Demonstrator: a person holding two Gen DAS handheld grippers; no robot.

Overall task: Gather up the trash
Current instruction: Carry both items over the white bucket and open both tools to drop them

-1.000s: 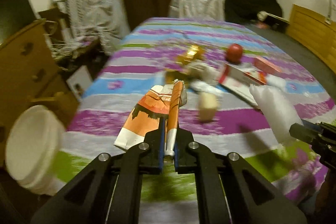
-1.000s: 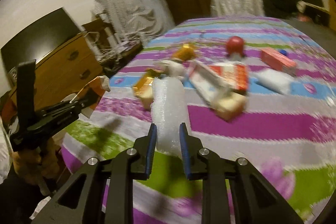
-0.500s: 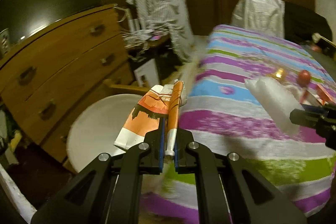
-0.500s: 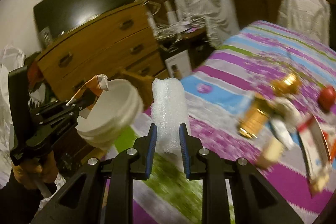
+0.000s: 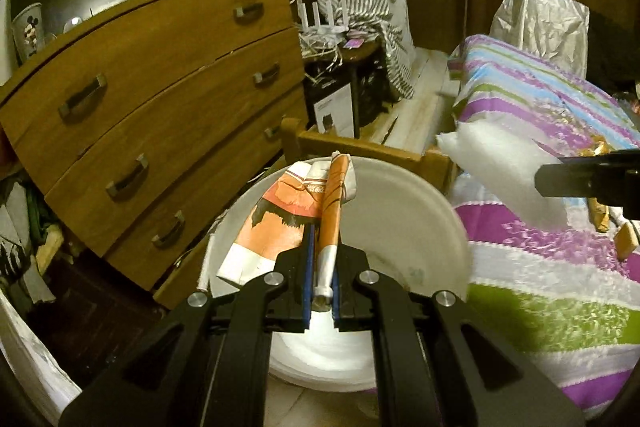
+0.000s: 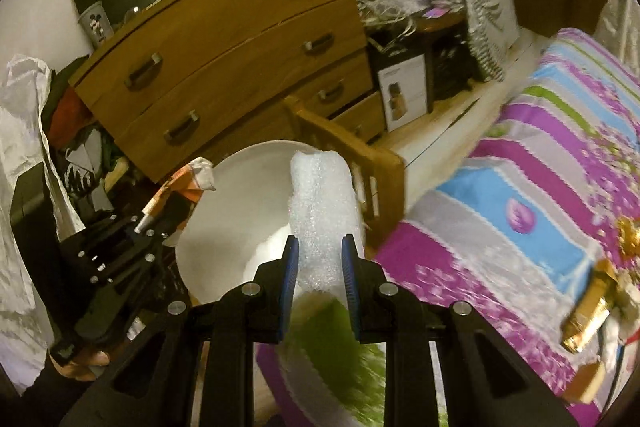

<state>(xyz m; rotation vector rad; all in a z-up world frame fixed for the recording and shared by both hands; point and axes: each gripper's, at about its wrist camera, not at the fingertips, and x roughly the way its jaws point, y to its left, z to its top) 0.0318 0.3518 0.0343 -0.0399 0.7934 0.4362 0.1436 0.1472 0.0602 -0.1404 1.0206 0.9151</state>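
Note:
My left gripper (image 5: pixel 320 259) is shut on an orange and white crumpled wrapper (image 5: pixel 288 223) and holds it over a white round bin (image 5: pixel 404 211) on the floor beside the bed. My right gripper (image 6: pixel 320 259) is shut on a white piece of bubble wrap (image 6: pixel 322 203), held near the same bin (image 6: pixel 244 195). The bubble wrap (image 5: pixel 504 175) and right gripper (image 5: pixel 592 179) show at the right of the left wrist view. The left gripper (image 6: pixel 148 223) with its wrapper (image 6: pixel 188 179) shows at the left of the right wrist view.
A wooden chest of drawers (image 5: pixel 152 115) stands left of the bin. The wooden bed corner post (image 5: pixel 360 147) is just behind the bin. The striped bedspread (image 5: pixel 560 267) lies to the right, with a gold wrapper (image 6: pixel 588 315) and other litter on it.
Both grippers have swung left, away from the bed, with their loads still held. The white bin has come from the left edge to directly under the left gripper.

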